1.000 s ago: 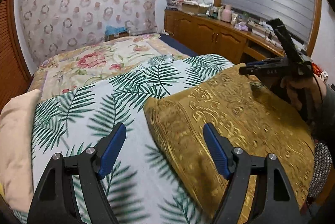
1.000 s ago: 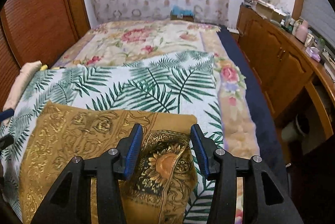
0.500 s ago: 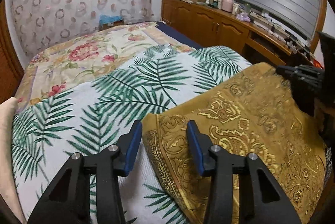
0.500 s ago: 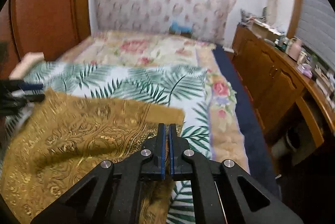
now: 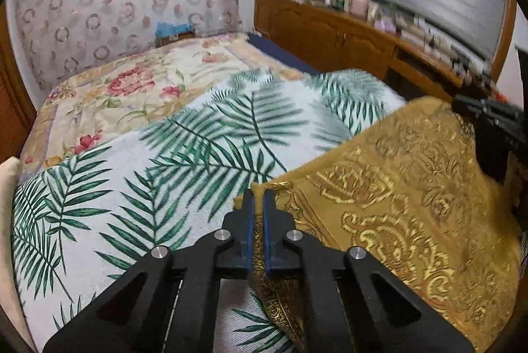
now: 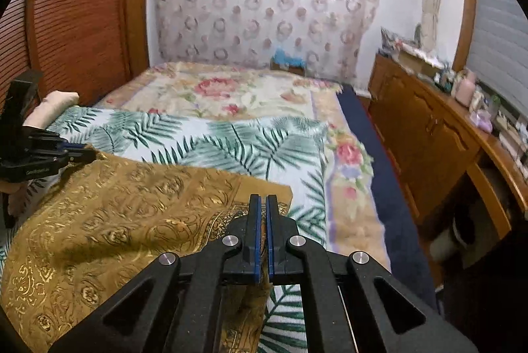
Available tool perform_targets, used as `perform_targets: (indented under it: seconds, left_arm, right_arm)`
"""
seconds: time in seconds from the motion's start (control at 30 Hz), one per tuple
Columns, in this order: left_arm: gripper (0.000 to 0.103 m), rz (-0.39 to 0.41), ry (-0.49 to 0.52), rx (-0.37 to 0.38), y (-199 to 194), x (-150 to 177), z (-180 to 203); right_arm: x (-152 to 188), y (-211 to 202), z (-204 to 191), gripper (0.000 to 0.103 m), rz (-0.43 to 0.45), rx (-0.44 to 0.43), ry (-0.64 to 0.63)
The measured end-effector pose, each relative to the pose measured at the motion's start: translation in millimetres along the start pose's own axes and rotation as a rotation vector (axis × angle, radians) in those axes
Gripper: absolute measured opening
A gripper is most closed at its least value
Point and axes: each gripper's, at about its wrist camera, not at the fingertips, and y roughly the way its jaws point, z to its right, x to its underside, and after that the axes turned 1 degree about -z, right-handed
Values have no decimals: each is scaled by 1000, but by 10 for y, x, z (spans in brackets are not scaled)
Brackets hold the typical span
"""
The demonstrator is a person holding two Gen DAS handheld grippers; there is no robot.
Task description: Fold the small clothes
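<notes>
A gold patterned cloth (image 5: 396,204) lies spread over the palm-leaf sheet (image 5: 165,171) on the bed; it also shows in the right wrist view (image 6: 115,221). My left gripper (image 5: 258,198) is shut on the cloth's left near corner, with fabric pinched between the blue pads. My right gripper (image 6: 262,204) is shut on the cloth's right edge, lifted a little above the sheet (image 6: 231,142). Each gripper shows in the other's view: the right one at the far right of the left wrist view (image 5: 488,112), the left one at the far left of the right wrist view (image 6: 49,155).
A floral bedspread (image 6: 231,92) covers the far half of the bed. A wooden sideboard (image 6: 429,128) with clutter runs along the right wall. A louvred wooden headboard (image 6: 76,23) and a cream pillow (image 6: 52,102) are on the left.
My left gripper closed from wide open onto the cloth's corner. My right gripper closed on the opposite edge half a second ago and has lifted it. Both views have risen slightly.
</notes>
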Motion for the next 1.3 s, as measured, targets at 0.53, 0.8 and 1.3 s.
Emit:
perform_targets:
  seconds: [0.53, 0.8, 1.3]
  left_arm:
    - [36, 52, -56, -9, -333, 27, -29]
    - [75, 24, -51, 44, -701, 423, 71]
    - [75, 1, -18, 25, -1210, 1174, 492]
  right_arm:
    - [-164, -57, -123, 20, -67, 23, -8]
    - [124, -720, -78, 60, -55, -48, 6]
    - [943, -1363, -135, 60, -142, -86, 41]
